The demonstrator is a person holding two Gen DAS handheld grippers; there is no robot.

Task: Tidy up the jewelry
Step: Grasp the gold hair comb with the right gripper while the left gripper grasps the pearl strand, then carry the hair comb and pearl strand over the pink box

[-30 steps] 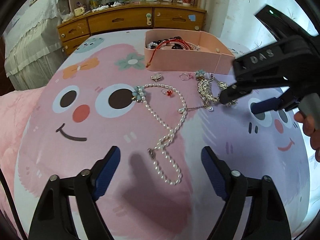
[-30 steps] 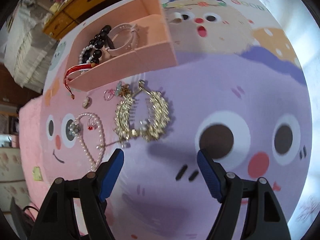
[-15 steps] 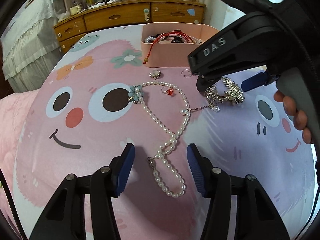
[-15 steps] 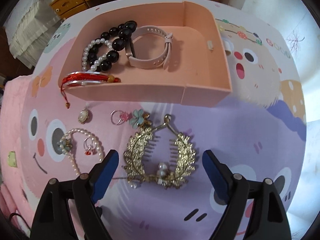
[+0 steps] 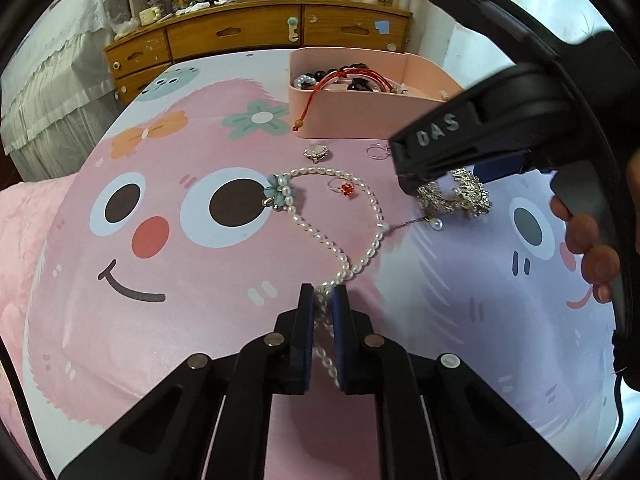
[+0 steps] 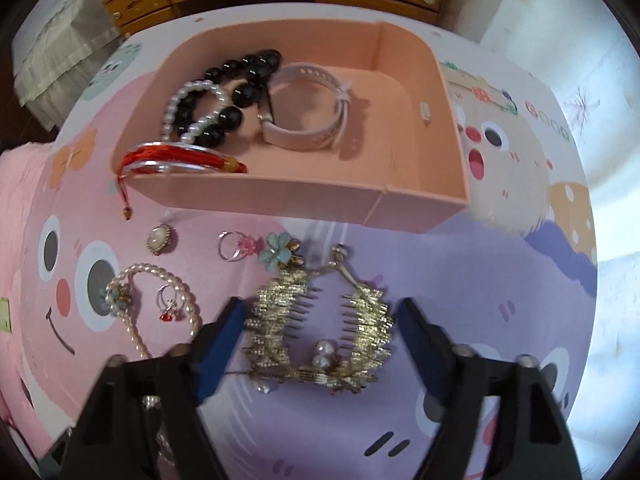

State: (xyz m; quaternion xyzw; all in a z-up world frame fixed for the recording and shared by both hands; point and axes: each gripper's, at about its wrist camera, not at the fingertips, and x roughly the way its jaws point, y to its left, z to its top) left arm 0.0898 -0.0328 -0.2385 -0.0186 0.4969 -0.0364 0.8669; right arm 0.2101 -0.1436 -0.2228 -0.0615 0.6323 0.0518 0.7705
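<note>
My left gripper (image 5: 322, 296) is shut on the pearl necklace (image 5: 340, 256), which lies looped on the cartoon bedspread. My right gripper (image 6: 320, 320) is open, its fingers on either side of the gold hair comb (image 6: 320, 332), low over it. The comb also shows in the left wrist view (image 5: 460, 196), partly behind the right gripper's body (image 5: 480, 136). The pink jewelry box (image 6: 400, 200) holds black beads (image 6: 240, 92), a pearl bracelet (image 6: 192, 112), a red cord bangle (image 6: 180, 156) and a pink watch (image 6: 312, 108).
Loose on the spread are a red-stone ring (image 5: 344, 188), an oval pendant (image 6: 160, 240), a pink-stone ring (image 6: 236, 246) and a blue flower clip (image 6: 278, 254). A wooden dresser (image 5: 260, 36) stands behind the bed.
My left gripper moved forward and closed on the pearl necklace. My right gripper came down over the gold comb, so its fingers now straddle it.
</note>
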